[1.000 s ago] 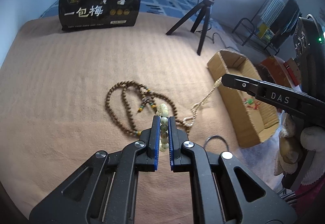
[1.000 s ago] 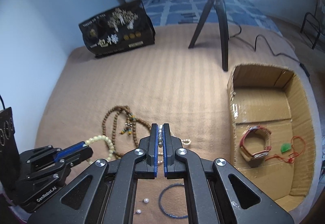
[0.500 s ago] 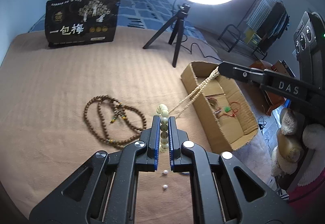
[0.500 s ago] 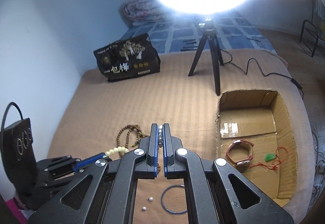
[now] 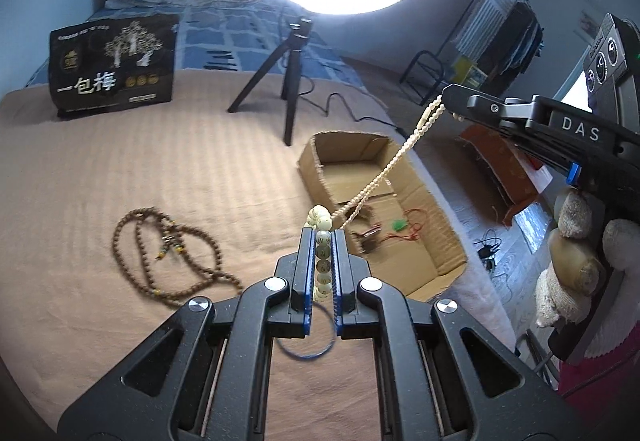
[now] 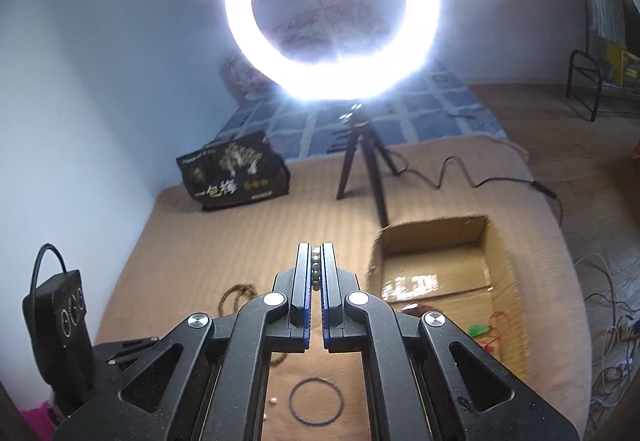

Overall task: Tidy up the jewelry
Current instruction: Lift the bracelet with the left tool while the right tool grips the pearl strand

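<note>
In the left wrist view my left gripper [image 5: 323,233] is shut on a bracelet of large pale beads [image 5: 320,217], held above the tan blanket. A thin cream bead necklace [image 5: 384,173] stretches from those beads up to my right gripper [image 5: 446,99], which hangs high over the cardboard box [image 5: 316,177]. In its own view the right gripper [image 6: 315,247] is shut on the small necklace beads [image 6: 315,267]. A brown wooden bead necklace [image 5: 172,253] lies on the blanket to the left. A thin blue ring [image 5: 306,341] lies under the left gripper's fingers.
The box [image 6: 432,233] holds a green pendant on red cord [image 5: 397,225] and a blurred red band. A ring light on a tripod [image 5: 294,81] and a black bag [image 5: 114,65] stand behind. Loose pearls [image 6: 274,399] lie beside the blue ring [image 6: 316,401]. The bed edge drops at right.
Both grippers have risen, each still shut on its beads. The cream necklace has come off the blanket and now hangs stretched between them, over the near end of the box.
</note>
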`<state>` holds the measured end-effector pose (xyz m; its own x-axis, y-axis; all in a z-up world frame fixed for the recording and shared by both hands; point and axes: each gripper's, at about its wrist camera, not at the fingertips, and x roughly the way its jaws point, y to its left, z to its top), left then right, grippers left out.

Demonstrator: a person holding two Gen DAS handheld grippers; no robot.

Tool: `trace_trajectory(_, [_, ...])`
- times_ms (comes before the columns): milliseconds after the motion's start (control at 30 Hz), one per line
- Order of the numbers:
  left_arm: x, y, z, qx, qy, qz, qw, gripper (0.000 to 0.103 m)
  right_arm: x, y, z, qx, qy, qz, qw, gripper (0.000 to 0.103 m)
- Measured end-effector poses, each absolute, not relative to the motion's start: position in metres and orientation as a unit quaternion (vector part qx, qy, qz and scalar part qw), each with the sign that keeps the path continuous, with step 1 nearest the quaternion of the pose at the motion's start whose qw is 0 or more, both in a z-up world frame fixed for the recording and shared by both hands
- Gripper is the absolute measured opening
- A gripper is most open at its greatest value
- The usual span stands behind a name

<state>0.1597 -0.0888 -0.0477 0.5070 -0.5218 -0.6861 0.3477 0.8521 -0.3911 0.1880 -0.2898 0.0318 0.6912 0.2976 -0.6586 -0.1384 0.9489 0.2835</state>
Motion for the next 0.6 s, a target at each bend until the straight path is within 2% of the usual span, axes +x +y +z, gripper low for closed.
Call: trace_trajectory(600, [0.165,-0.163,-0.059,-0.097,0.439,-0.302,0.84,0.005,0.199,-0.365,0.01,0.118,0.387,0.046,0.913,0.002])
